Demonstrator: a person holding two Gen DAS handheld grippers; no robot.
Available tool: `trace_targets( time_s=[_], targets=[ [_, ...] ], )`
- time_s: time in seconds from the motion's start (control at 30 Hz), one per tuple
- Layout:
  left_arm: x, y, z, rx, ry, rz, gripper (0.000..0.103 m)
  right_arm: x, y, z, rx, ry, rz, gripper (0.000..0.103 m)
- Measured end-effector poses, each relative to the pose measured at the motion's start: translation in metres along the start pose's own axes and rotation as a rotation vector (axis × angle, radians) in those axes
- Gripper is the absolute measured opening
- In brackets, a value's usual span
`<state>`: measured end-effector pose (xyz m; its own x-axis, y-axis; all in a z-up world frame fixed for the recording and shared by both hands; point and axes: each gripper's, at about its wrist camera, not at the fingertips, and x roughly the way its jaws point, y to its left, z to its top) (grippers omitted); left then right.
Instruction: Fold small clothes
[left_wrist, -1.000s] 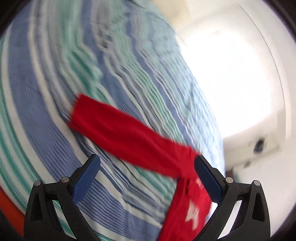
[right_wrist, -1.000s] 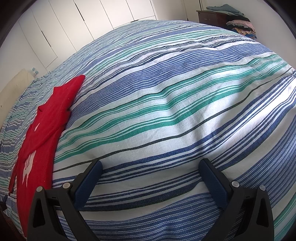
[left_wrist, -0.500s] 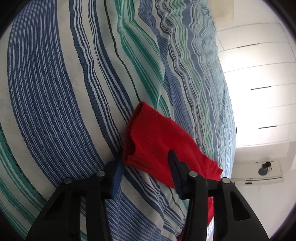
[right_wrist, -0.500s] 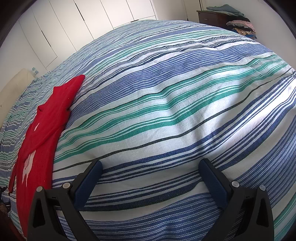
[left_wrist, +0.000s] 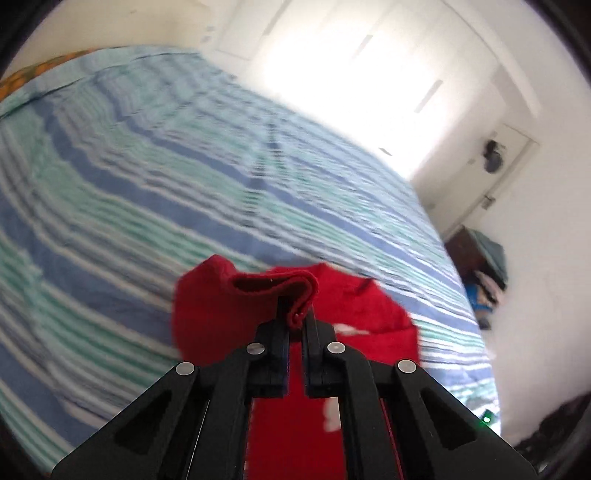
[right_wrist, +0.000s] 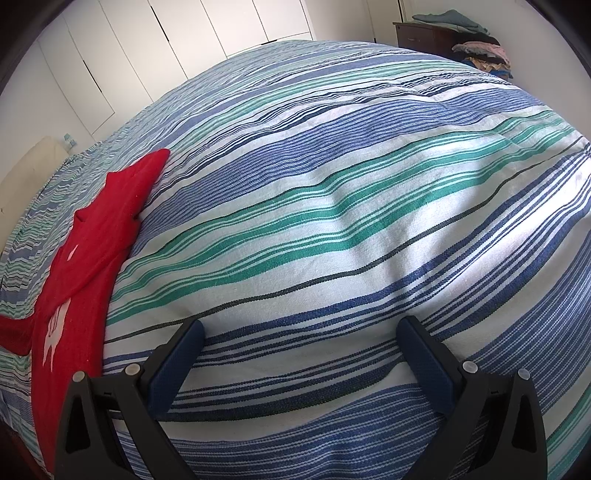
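A red knitted sweater (right_wrist: 77, 273) with a white print lies along the left side of the striped bedspread (right_wrist: 332, 206). In the left wrist view my left gripper (left_wrist: 295, 317) is shut on the cuff of the red sweater's sleeve (left_wrist: 280, 286), which is lifted off the bed and curls over the fingertips. The rest of the sweater (left_wrist: 295, 406) hangs and spreads below it. My right gripper (right_wrist: 301, 354) is open, low over the bedspread with only striped fabric between its blue fingers (right_wrist: 177, 365), well to the right of the sweater.
White wardrobe doors (right_wrist: 184, 48) stand behind the bed. A dark wooden dresser (right_wrist: 428, 35) with piled clothes (right_wrist: 480, 51) is at the far right corner. A cream pillow (right_wrist: 26, 173) sits at the left edge. A door (left_wrist: 495, 173) shows past the bed.
My left gripper went from open above the sleeve to shut on its cuff, then lifted and swung with it. The right gripper and the sweater's body in its view stayed put.
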<state>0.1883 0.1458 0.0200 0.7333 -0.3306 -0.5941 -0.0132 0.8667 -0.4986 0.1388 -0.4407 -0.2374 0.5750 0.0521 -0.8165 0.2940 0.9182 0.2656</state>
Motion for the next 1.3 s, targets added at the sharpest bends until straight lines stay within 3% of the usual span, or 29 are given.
trace_targets(
  time_s=[0.07, 0.17, 0.2, 0.23, 0.27, 0.33, 0.4, 0.5, 0.63, 0.7, 0.87, 0.97, 1.07, 1.1, 1.13, 1.17, 1.3],
  targets=[
    [0.024, -0.065, -0.01, 0.074, 0.033, -0.131, 0.003, 0.0, 0.0, 0.0, 0.002, -0.001, 0.003, 0.103],
    [0.075, -0.132, -0.05, 0.157, 0.145, -0.22, 0.005, 0.0, -0.001, 0.0, 0.005, -0.002, 0.007, 0.103],
    [0.098, -0.145, -0.067, 0.173, 0.205, -0.223, 0.016, 0.0, -0.001, 0.0, 0.005, -0.002, 0.007, 0.103],
    [0.122, -0.152, -0.089, 0.184, 0.286, -0.211, 0.041, 0.0, -0.001, 0.0, 0.005, -0.002, 0.007, 0.103],
    [0.147, -0.152, -0.118, 0.185, 0.387, -0.163, 0.048, 0.0, -0.001, 0.0, 0.005, -0.002, 0.008, 0.103],
    [0.154, -0.126, -0.164, 0.152, 0.508, -0.134, 0.035, -0.001, -0.001, 0.0, 0.006, -0.002, 0.009, 0.103],
    [0.134, -0.099, -0.191, 0.103, 0.548, -0.169, 0.035, -0.001, -0.002, 0.0, 0.007, -0.002, 0.012, 0.103],
    [0.09, -0.054, -0.187, 0.095, 0.487, -0.075, 0.036, -0.002, -0.003, 0.0, 0.008, -0.004, 0.016, 0.103],
    [0.079, 0.024, -0.134, 0.037, 0.365, 0.144, 0.045, -0.001, -0.001, 0.0, -0.004, -0.001, 0.0, 0.103],
    [0.089, 0.054, -0.118, 0.022, 0.369, 0.22, 0.045, -0.001, 0.0, 0.0, -0.008, 0.0, -0.007, 0.103],
    [0.143, 0.053, -0.109, 0.074, 0.404, 0.139, 0.045, 0.0, 0.002, 0.0, -0.012, 0.0, -0.01, 0.103],
    [0.168, 0.046, -0.098, 0.081, 0.361, 0.162, 0.047, 0.0, 0.002, 0.0, -0.013, 0.001, -0.012, 0.103],
    [0.177, 0.052, -0.092, 0.065, 0.302, 0.232, 0.048, 0.0, 0.001, 0.0, -0.014, 0.002, -0.013, 0.103],
    [0.18, 0.055, -0.092, 0.054, 0.28, 0.241, 0.035, 0.0, 0.001, 0.0, -0.014, 0.002, -0.012, 0.103],
    [0.181, 0.058, -0.09, 0.036, 0.252, 0.238, 0.01, 0.0, 0.001, 0.0, -0.014, 0.002, -0.013, 0.103],
    [0.181, 0.063, -0.089, 0.009, 0.232, 0.24, 0.004, 0.0, 0.001, 0.0, -0.014, 0.002, -0.013, 0.103],
    [0.17, 0.071, -0.101, 0.015, 0.195, 0.304, 0.003, 0.002, 0.002, 0.0, -0.022, 0.004, -0.024, 0.103]
  ],
)
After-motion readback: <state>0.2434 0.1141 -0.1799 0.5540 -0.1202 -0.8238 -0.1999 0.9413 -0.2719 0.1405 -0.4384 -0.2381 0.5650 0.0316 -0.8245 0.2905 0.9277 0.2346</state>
